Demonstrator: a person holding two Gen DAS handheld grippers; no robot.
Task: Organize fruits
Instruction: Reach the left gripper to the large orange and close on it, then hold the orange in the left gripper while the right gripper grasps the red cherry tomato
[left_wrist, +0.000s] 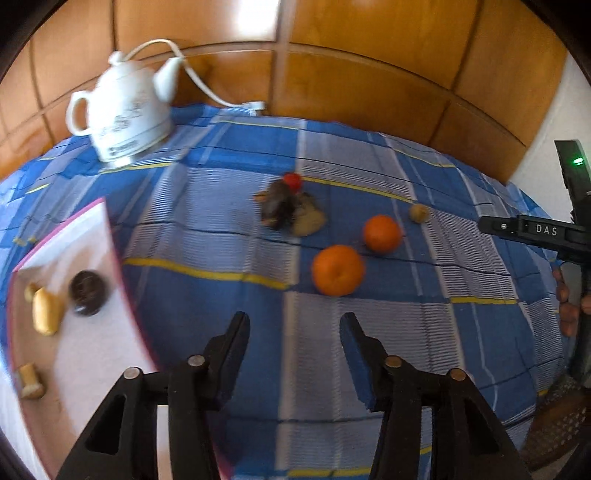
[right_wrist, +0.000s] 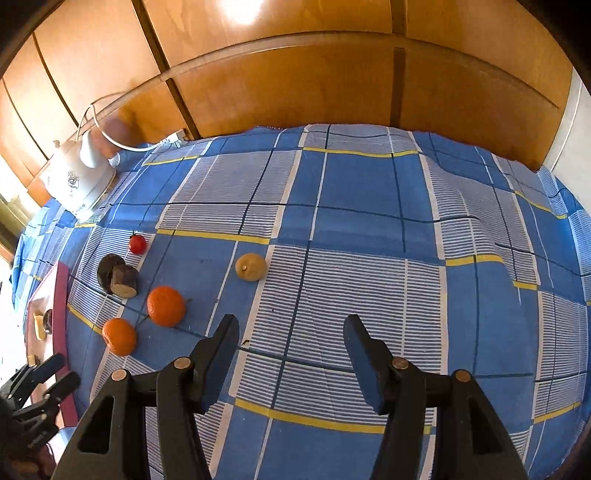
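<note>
A: Why does the white tray (left_wrist: 88, 354) sit at the left edge of the tabletop (right_wrist: 354, 229)?
B: I judge it is the collecting spot; four small pieces lie on it already, three pale and one dark

A: And what lies loose on the cloth?
B: Two oranges (left_wrist: 338, 270) near each other, one yellowish fruit (right_wrist: 251, 266), one red tomato (right_wrist: 137, 244) and two dark halves (right_wrist: 118, 278) touching

A: The grippers?
B: The left gripper (left_wrist: 293, 328) hangs partly open and empty, just short of the oranges; the right gripper (right_wrist: 290, 332) is partly open too, holding nothing

A: Anything else?
B: One white kettle (left_wrist: 125, 110) at the back
</note>
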